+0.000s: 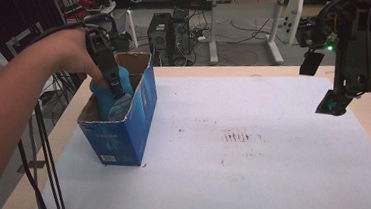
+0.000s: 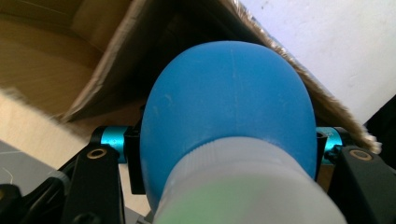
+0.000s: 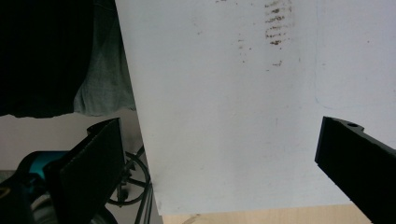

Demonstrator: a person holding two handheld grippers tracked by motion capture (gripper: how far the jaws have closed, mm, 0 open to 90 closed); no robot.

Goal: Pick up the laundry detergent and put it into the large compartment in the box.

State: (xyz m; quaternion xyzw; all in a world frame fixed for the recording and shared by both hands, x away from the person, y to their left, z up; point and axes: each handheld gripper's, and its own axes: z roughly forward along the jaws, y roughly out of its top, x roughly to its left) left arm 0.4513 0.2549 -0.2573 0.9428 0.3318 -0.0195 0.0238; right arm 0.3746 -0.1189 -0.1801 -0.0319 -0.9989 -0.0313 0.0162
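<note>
The left claw (image 1: 117, 86) pinches a blue bottle (image 1: 108, 98) inside the open box (image 1: 140, 116) at the counter's (image 1: 267, 191) left edge. Right of the box lie brown stains (image 1: 238, 137); farther right, the right claw (image 1: 332, 107) hovers spread.

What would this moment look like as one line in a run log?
left tool: shut on blue bottle | bottle: partly inside open blue box | right tool: open, nothing held, above white table cover
</note>
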